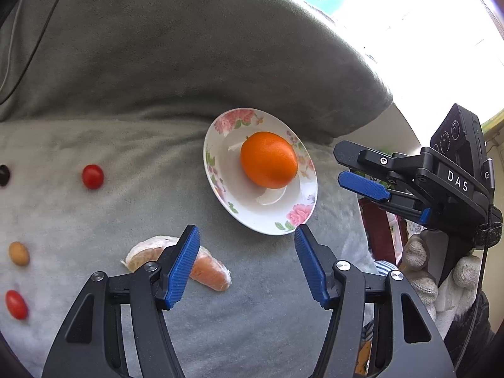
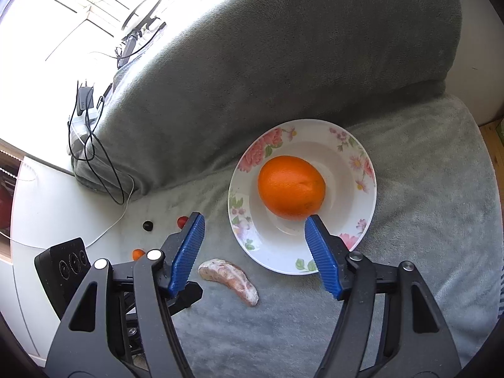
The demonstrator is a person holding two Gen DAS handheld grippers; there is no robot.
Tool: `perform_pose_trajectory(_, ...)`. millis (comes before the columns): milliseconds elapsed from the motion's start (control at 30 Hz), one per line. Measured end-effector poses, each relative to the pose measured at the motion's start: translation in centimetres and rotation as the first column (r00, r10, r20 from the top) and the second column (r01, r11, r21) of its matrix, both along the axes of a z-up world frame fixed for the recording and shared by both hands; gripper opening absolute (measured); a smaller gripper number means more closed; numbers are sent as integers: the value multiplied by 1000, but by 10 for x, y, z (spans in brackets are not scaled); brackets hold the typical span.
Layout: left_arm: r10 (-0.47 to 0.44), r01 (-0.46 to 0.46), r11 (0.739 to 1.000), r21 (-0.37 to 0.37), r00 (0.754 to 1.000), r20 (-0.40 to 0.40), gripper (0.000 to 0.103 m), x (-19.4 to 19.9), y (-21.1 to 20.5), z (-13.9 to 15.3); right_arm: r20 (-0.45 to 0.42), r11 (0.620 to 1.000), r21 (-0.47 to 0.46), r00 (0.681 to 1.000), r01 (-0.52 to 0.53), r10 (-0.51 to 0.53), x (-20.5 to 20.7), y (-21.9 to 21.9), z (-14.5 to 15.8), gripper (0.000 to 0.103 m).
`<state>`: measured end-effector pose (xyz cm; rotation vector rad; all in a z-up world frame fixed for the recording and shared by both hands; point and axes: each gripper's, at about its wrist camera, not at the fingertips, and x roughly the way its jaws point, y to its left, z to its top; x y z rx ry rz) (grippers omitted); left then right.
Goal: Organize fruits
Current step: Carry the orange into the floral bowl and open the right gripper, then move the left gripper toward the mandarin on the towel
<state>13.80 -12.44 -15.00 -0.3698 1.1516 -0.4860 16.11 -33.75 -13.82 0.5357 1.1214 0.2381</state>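
Now both grippers, left (image 1: 247,236) and right (image 2: 253,223), gape empty, and the orange (image 2: 291,186) may roll, tipping the plate (image 2: 362,239) on soft cushion.

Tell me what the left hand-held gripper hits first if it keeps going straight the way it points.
Probably the grey blanket, just short of the plate. The left hand-held gripper is open and empty; depth is uncertain.

Left gripper (image 1: 247,249): lower centre of the left wrist view, tilted downward, jaws apart, nothing between the blue pads (image 1: 182,267). Right gripper (image 2: 253,241): lower centre of its own view, jaws apart, empty. A white-gloved hand (image 1: 431,271) grips its handle at right.
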Motion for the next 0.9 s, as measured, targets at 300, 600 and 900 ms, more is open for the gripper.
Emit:
perform_pose_trajectory(300,48,-50,998,33,998,34,61,-20,30,12,75,995,-92,996,-44,51,-18,18,18,77)
perform_pose_trajectory(600,119,-125,989,75,990,76,63,-45,73,17,128,983,-159,985,-96,117,-38,42,22,77)
perform_pose_trajectory(900,207,-221,965,139,972,113,63,-75,122,23,172,956,-238,962,-169,213,-52,69,25,84)
